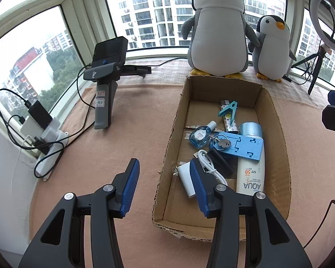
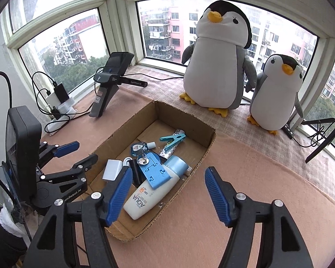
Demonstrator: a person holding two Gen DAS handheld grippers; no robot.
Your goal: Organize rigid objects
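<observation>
Left wrist view: the left gripper [image 1: 164,178] hangs with its fingers spread apart and nothing between them, straddling the near left wall of the box [image 1: 167,154]. Inside the box lie a bottle [image 1: 250,174], a blue holder [image 1: 241,146] with keys [image 1: 223,142] on it, a white charger [image 1: 186,179] with its cable [image 1: 210,165], a teal clip [image 1: 227,109] and a small vial [image 1: 199,135]. Right wrist view: the right gripper [image 2: 167,187] is also wide apart and empty, above the box's near right corner. Two penguins [image 2: 216,67] stand behind.
</observation>
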